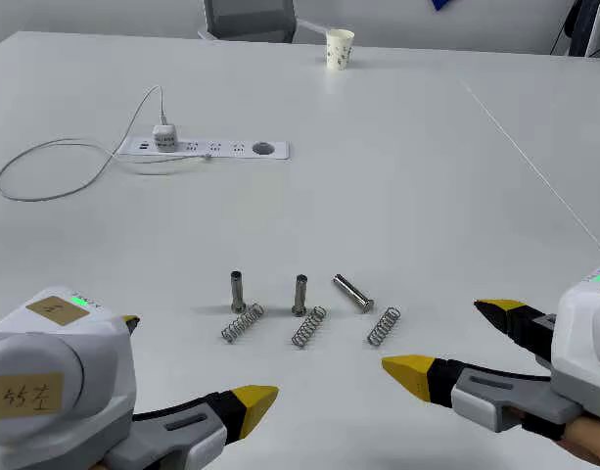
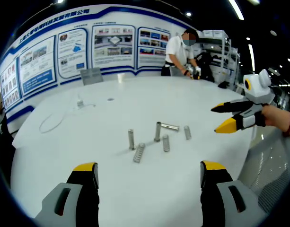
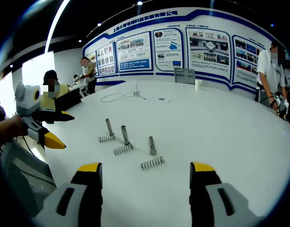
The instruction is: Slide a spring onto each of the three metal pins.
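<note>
Two metal pins stand upright on the white table, the left pin and the middle pin. A third pin lies on its side to their right. One loose spring lies just in front of each: left spring, middle spring, right spring. My left gripper is open at the near left. My right gripper is open at the near right. Both are empty, short of the springs.
A white power strip with a charger and looped cable lies farther back on the left. A paper cup stands near the far edge, with a grey chair behind it. People stand and sit around the room beyond the table.
</note>
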Tool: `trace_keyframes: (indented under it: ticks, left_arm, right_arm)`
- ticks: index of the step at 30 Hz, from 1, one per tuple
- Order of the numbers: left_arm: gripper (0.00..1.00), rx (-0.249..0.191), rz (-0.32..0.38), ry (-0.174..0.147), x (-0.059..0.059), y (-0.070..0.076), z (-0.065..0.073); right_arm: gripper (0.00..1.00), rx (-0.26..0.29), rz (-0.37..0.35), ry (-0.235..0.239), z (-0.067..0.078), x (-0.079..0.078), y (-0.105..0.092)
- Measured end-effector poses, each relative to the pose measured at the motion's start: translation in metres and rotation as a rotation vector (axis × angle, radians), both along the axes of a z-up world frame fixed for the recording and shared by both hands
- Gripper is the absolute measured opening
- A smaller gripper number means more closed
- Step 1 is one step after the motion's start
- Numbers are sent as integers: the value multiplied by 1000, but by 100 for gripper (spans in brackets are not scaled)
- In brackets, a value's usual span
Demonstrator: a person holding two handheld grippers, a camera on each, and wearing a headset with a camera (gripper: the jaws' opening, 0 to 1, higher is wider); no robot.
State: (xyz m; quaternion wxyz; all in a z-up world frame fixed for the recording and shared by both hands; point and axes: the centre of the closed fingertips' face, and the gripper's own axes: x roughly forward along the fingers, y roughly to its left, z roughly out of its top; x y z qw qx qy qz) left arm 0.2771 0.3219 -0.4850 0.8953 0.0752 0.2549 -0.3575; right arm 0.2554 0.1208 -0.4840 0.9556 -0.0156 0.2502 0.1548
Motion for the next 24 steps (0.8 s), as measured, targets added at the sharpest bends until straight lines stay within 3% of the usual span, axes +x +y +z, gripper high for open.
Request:
trace_keyframes:
  ticks: [10, 24]
  left_arm:
    - [91, -8, -10, 5, -3, -3, 3]
    - [91, -11, -16, 5, -5, -4, 6]
  right_arm:
    - [69, 1, 12, 28, 4, 14, 0]
    - [58, 43, 40, 58, 5, 49, 16]
